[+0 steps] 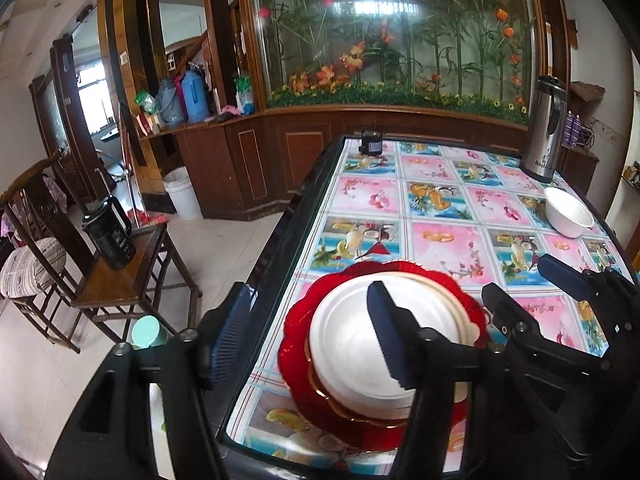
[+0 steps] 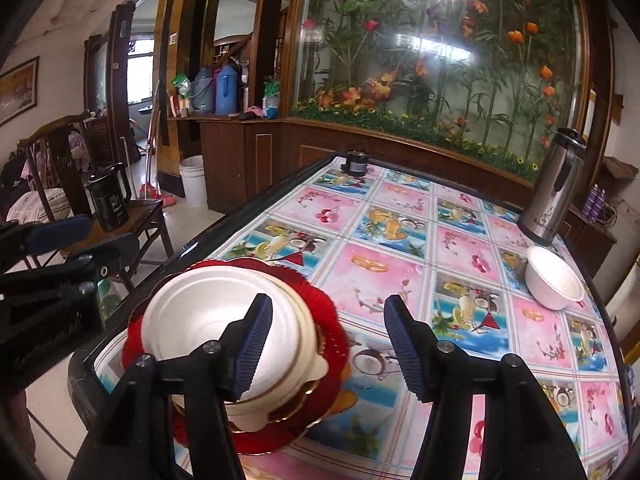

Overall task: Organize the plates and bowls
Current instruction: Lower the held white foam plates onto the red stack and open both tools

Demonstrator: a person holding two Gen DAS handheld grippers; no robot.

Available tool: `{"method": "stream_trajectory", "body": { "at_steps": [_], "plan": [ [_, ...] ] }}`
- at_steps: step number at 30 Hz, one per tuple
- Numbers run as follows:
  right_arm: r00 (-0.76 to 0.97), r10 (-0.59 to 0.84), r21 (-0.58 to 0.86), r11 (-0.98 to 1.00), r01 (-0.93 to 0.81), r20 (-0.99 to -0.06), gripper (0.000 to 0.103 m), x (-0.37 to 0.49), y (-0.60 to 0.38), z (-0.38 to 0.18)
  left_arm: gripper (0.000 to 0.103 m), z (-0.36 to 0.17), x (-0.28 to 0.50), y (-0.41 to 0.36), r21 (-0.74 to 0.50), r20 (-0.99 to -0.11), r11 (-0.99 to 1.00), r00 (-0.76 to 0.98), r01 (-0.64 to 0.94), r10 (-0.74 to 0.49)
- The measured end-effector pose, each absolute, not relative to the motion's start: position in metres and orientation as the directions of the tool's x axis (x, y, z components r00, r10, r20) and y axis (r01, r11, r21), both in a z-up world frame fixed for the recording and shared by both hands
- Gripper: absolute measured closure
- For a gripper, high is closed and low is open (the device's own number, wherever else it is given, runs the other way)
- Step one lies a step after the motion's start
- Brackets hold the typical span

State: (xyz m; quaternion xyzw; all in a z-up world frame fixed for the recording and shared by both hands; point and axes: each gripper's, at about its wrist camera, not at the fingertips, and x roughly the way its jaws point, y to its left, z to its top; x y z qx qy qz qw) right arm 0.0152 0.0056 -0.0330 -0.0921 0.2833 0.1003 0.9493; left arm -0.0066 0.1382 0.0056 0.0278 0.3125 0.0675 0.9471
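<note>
A stack of dishes stands at the near left corner of the table (image 1: 440, 240): a red scalloped plate (image 1: 296, 352) at the bottom, a gold-rimmed cream plate (image 2: 308, 360) on it, and a white bowl (image 1: 352, 344) on top. My left gripper (image 1: 310, 336) is open above the stack's left side, its fingers apart and touching nothing. My right gripper (image 2: 330, 346) is open too, straddling the stack's right edge with nothing in its grip. In the right wrist view the white bowl (image 2: 192, 320) sits on the red plate (image 2: 320, 304). A second white bowl (image 1: 568, 212) (image 2: 554, 280) stands alone at the far right.
A steel thermos jug (image 1: 546, 132) (image 2: 554, 188) stands at the far right corner and a small black object (image 1: 370, 142) (image 2: 356, 163) at the far edge. The stack lies close to the table's left edge. Beside the table, a wooden side table carries a black jug (image 1: 110, 236).
</note>
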Motion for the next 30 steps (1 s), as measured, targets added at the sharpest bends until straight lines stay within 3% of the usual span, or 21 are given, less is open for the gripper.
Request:
{"method": "stream_trajectory", "body": {
  "at_steps": [11,30],
  "plan": [
    [0.827,0.104,-0.092,0.979,-0.184,-0.553,0.038,0.021,-0.026,-0.031,0.035,0.012,-0.008,0.106,0.084,-0.577,0.993,0.808,-0.082,0.115],
    [0.844,0.014,-0.024,0.999,-0.032,-0.536,0.037,0.033,-0.132,-0.017,0.035,0.027,0.009,0.011,0.111,-0.573,0.992,0.82,0.054,0.02]
  ]
}}
